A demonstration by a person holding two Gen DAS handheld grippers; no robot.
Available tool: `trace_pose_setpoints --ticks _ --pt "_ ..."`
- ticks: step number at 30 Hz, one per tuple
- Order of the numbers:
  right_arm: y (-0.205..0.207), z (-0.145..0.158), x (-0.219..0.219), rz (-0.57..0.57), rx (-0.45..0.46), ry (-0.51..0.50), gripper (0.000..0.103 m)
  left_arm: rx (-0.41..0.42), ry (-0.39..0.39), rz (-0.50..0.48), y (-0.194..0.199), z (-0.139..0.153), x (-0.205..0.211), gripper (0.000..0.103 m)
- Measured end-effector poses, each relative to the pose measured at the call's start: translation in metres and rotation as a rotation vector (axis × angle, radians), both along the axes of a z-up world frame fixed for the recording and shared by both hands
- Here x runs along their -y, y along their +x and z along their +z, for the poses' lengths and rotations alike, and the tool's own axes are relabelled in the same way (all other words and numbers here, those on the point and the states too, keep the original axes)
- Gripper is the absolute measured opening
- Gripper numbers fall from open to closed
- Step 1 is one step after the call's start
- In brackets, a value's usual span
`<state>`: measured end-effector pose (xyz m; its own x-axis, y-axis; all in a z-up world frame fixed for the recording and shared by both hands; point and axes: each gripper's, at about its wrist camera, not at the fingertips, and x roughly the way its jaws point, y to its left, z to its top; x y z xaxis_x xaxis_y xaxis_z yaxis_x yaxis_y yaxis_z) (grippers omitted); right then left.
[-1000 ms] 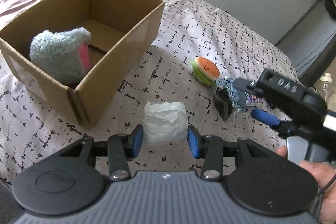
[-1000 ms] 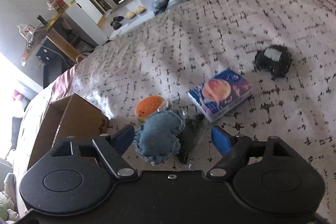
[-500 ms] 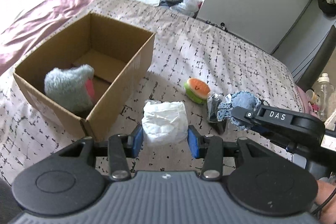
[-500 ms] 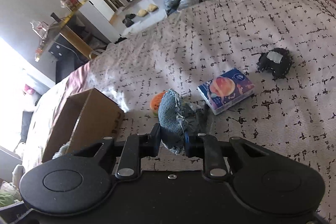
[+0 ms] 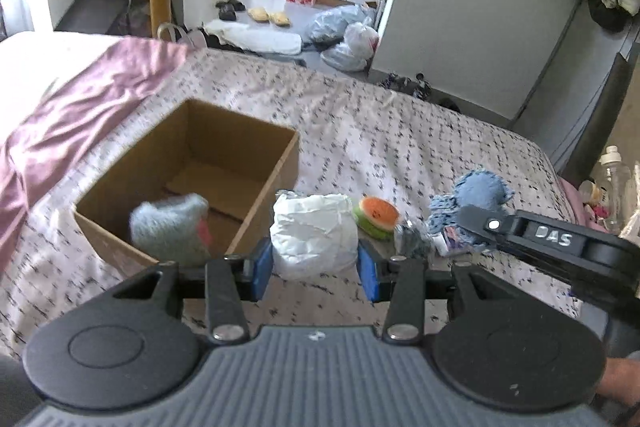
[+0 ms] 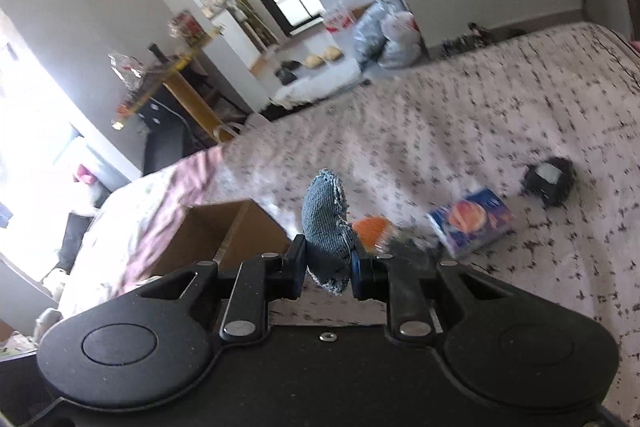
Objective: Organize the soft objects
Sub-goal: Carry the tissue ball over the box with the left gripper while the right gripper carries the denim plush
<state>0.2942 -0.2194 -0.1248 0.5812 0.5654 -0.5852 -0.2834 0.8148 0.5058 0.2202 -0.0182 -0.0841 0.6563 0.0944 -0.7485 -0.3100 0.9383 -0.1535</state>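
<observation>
My left gripper (image 5: 315,273) is shut on a white crumpled soft bundle (image 5: 314,235), held above the patterned bedspread. Just left of it stands an open cardboard box (image 5: 256,205) with a fuzzy grey-blue plush (image 5: 168,229) inside. My right gripper (image 6: 328,269) is shut on a blue denim pad (image 6: 326,227), lifted off the bed; the same gripper (image 5: 464,217) and blue denim pad (image 5: 478,193) show at the right of the left wrist view. A burger-shaped soft toy (image 5: 376,217) lies on the bed between the two grippers.
A tissue pack (image 6: 472,223) and a dark round cushion (image 6: 550,181) lie on the bed to the right. A dark crumpled wrapper (image 5: 412,241) sits by the burger toy. A pink sheet (image 5: 76,123) covers the bed's left side. Bags and shoes lie on the floor beyond.
The right gripper closed on the denim pad and lifted it off the bed. The left gripper rose with the white bundle, so the box and bed look farther away.
</observation>
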Motion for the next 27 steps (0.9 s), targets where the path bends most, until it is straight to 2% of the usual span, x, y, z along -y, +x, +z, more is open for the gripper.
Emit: trace_pose_setpoints --ticks 5,14,27 --pt "-0.005 0.015 -0.006 0.013 0.046 0.015 0.022 0.015 0.009 0.01 -0.003 0.012 -0.01 0.044" --pt "-0.012 0.024 -0.021 0.023 0.101 -0.007 0.022 0.033 -0.005 0.036 -0.006 0.021 -0.038 0.044" --pt "-0.019 0.024 -0.063 0.049 0.164 -0.041 0.022 0.039 -0.042 0.058 -0.011 0.018 -0.088 0.044"
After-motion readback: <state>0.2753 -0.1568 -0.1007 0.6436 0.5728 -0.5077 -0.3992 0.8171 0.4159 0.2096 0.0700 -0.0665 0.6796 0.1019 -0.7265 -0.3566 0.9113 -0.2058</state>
